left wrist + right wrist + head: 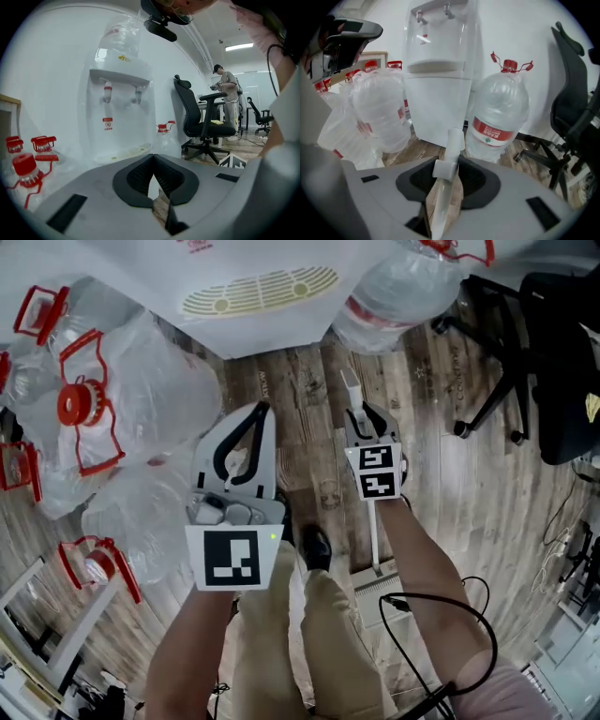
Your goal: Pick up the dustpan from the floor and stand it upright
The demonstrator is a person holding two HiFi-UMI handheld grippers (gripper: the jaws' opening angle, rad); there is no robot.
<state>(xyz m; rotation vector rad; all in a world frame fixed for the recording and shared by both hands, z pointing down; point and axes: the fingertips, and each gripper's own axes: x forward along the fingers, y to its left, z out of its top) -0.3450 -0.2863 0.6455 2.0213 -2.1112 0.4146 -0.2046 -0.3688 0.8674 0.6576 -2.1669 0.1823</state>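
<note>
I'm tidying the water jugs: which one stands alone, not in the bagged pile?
The red-labelled jug right of the dispenser; the others lie heaped in clear bags.

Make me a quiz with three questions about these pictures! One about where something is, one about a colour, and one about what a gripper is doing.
1. Where does the water bottle with the red label stand?
A. Beside the white water dispenser
B. Inside a cupboard
C. On a table

2. What colour are the bottle caps?
A. Blue
B. Green
C. Red

3. What is the right gripper doing?
A. Open and empty
B. Shut on the white dustpan handle
C. Shut on a bottle

Answers:
1 A: the right gripper view shows it on the floor next to the dispenser.
2 C: the caps are red in the head view.
3 B: the handle stands between its fingers in the right gripper view.
</note>
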